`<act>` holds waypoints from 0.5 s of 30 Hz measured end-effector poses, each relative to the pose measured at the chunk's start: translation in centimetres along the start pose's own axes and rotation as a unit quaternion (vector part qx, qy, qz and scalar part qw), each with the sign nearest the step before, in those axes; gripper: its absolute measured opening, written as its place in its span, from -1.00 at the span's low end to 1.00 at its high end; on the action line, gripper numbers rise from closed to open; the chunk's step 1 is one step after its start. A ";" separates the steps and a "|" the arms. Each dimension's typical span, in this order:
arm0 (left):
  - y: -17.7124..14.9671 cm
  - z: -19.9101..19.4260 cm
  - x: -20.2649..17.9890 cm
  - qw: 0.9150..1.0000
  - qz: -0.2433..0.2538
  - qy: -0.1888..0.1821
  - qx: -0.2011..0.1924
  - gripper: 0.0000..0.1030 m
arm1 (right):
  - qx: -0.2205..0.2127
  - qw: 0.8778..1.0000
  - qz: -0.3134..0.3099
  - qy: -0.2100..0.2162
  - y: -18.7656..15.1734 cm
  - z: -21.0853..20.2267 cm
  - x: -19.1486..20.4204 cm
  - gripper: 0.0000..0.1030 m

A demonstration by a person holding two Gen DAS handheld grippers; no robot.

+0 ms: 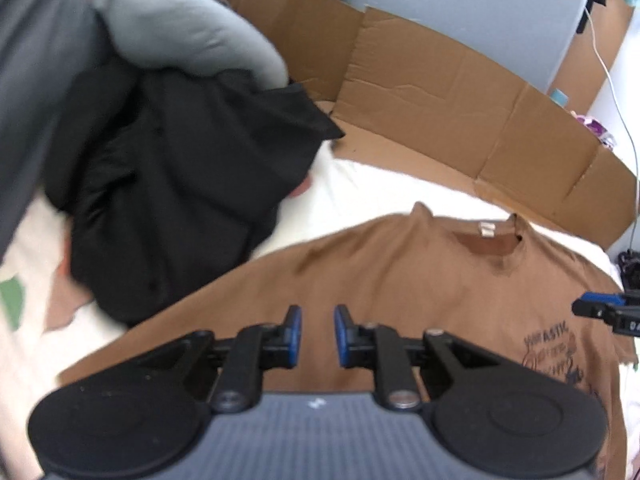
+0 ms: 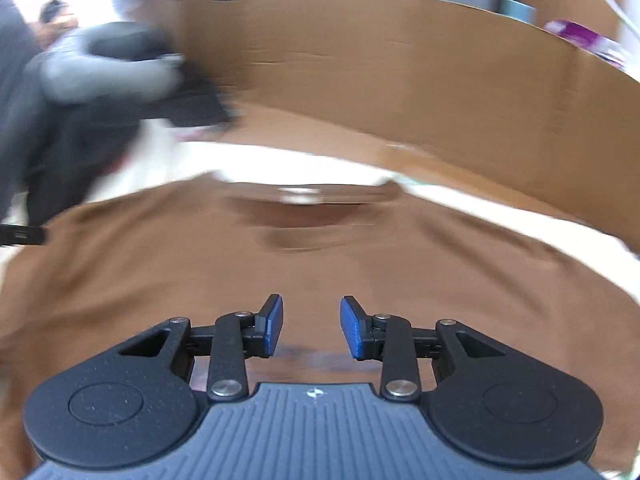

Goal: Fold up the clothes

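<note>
Cardboard (image 1: 440, 92) walled the white bed (image 1: 360, 188); a brown tee (image 1: 400, 280) lay flat mid-frame, soft, light, best pinched at hem or shoulders. Left gripper (image 1: 317, 336) and right gripper (image 2: 311, 326) hovered, jaws apart, empty.

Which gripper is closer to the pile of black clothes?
Left. The left gripper hovers over the brown shirt beside the black clothes; the right gripper is farther along the shirt.
</note>
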State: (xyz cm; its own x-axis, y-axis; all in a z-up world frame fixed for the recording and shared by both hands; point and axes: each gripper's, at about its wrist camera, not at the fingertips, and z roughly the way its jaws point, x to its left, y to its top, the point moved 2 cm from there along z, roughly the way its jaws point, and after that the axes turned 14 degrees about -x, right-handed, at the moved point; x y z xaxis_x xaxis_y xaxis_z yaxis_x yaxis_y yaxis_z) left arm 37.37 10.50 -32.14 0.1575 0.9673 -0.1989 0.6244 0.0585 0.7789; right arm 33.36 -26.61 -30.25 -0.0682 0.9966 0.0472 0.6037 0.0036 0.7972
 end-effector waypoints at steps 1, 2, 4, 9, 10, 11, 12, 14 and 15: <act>0.2 0.8 -0.5 1.000 0.003 0.001 0.000 -0.66 | 0.001 1.000 0.004 -0.017 -0.1 0.5 -1.6 -0.25; 0.4 1.5 -0.9 1.000 0.008 0.005 0.000 -0.66 | 0.003 0.999 0.010 -0.032 -0.1 0.9 -3.1 -0.25; 0.5 2.7 -1.4 1.000 0.013 0.009 0.003 -0.67 | 0.004 0.998 0.023 -0.057 -0.1 1.5 -5.8 -0.25; 0.9 5.1 -2.0 1.000 0.019 0.022 0.008 -0.67 | -0.001 0.995 0.044 -0.091 -0.5 3.1 -11.0 -0.25; 0.9 5.6 -2.0 0.999 0.021 0.026 0.010 -0.67 | -0.003 0.995 0.043 -0.094 -0.5 3.5 -11.8 -0.25; 0.9 6.3 -2.0 0.999 0.026 0.032 0.013 -0.67 | -0.006 0.994 0.041 -0.097 -0.6 3.9 -12.5 -0.25; 0.9 6.9 -2.0 0.999 0.032 0.039 0.017 -0.67 | -0.006 0.994 0.040 -0.102 -0.7 4.3 -13.2 -0.25; 0.8 8.1 -1.8 0.998 0.037 0.047 0.018 -0.69 | -0.004 0.992 0.056 -0.113 -0.8 5.0 -14.8 -0.25; 0.8 8.7 -1.7 0.998 0.038 0.048 0.017 -0.68 | -0.002 0.990 0.072 -0.118 -0.9 5.3 -15.7 -0.25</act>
State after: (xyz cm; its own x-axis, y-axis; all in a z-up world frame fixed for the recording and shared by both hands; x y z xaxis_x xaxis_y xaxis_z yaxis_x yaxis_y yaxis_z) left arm 44.25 6.72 -36.38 0.1314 0.9880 -0.0809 0.6393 -0.0221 0.7687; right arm 38.13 -41.81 -34.89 0.2062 0.9783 0.0193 0.5897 -0.1400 0.7954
